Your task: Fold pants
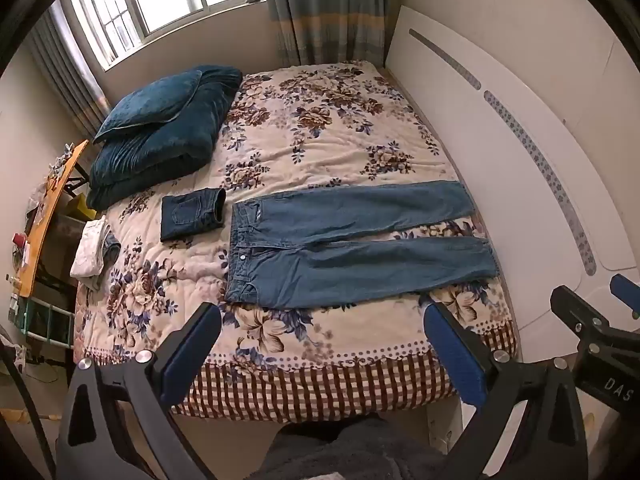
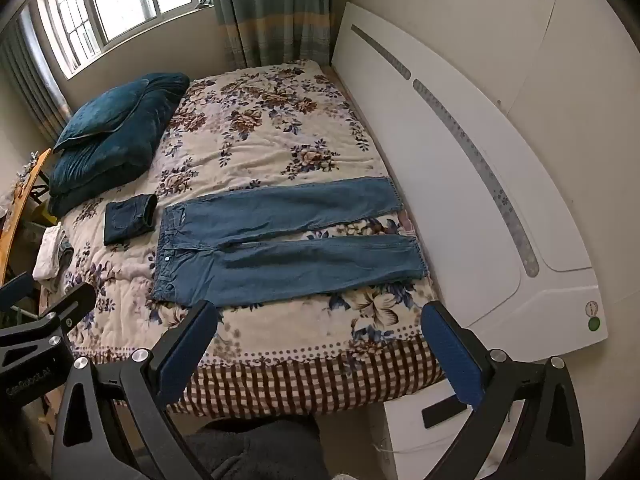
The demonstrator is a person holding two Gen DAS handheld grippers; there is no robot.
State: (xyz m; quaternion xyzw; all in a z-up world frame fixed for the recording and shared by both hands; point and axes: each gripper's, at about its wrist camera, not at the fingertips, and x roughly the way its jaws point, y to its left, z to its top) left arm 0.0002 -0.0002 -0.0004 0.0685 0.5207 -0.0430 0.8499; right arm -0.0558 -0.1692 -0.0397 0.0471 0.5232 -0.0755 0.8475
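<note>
I see the jeans (image 1: pixel 344 248) lying flat across the bed (image 1: pixel 320 376) near its foot edge, waistband toward the left, legs reaching toward the headboard (image 1: pixel 500 152) on the right. Just left of the waistband lies a folded pair of jeans (image 1: pixel 191 218). Further left, at the bed's left edge, sits a small clothes pile (image 1: pixel 94 254). Behind these, a pillow (image 1: pixel 148 106) rests on a folded quilt (image 1: pixel 160 148).

Matt mid-blue denim jeans (image 1: pixel 352 240) lie on a soft quilted floral cloth bedspread (image 1: pixel 280 140), darker denim in the folded pair (image 1: pixel 192 218), plush velvety teal pillow (image 1: pixel 148 106), glossy smooth white headboard (image 1: pixel 500 140), gripper fingers (image 2: pixel 186 354) matt black plastic with blue pads and shiny metal bolts.
</note>
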